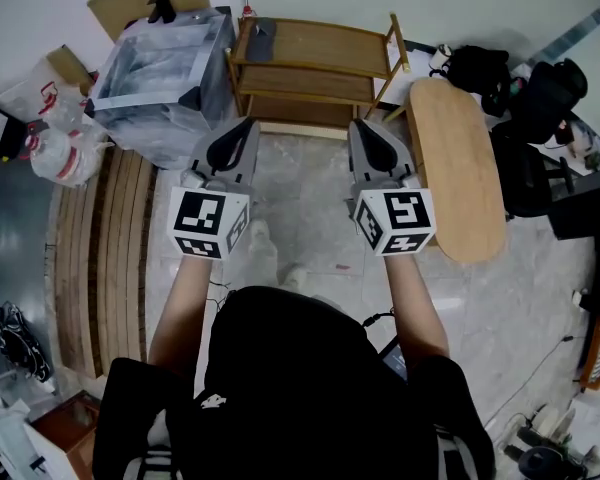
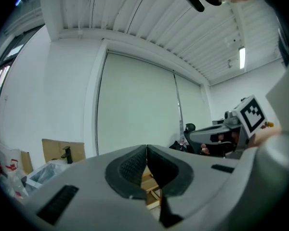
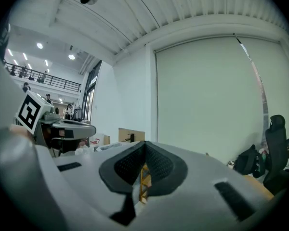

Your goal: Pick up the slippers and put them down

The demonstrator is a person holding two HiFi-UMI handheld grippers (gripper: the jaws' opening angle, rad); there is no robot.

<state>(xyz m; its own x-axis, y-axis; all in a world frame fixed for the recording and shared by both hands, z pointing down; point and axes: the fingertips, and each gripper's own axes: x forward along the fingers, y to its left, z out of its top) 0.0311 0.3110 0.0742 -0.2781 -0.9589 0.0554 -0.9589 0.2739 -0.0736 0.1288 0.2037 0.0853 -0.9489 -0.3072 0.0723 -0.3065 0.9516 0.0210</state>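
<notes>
Left claw (image 1: pixel 244 122): clenched, empty. Right claw (image 1: pixel 359 124): clenched, empty.

Far, ahead: low three-tier wooden rack (image 1: pixel 315 68), with a dark grey item (image 1: pixel 261 34) on its top tier.

Far left: clear plastic-wrapped bin (image 1: pixel 165 68), contents unclear.

Near, on pale stone floor (image 1: pixel 310 198): two pale shapes (image 1: pixel 258 236), perhaps the slippers.

Bright, even indoor light fills every view, and shadows are soft. Both gripper views bulge fisheye-style and fall to black at the corners. A ceiling strip light (image 2: pixel 242 57) glows white.
</notes>
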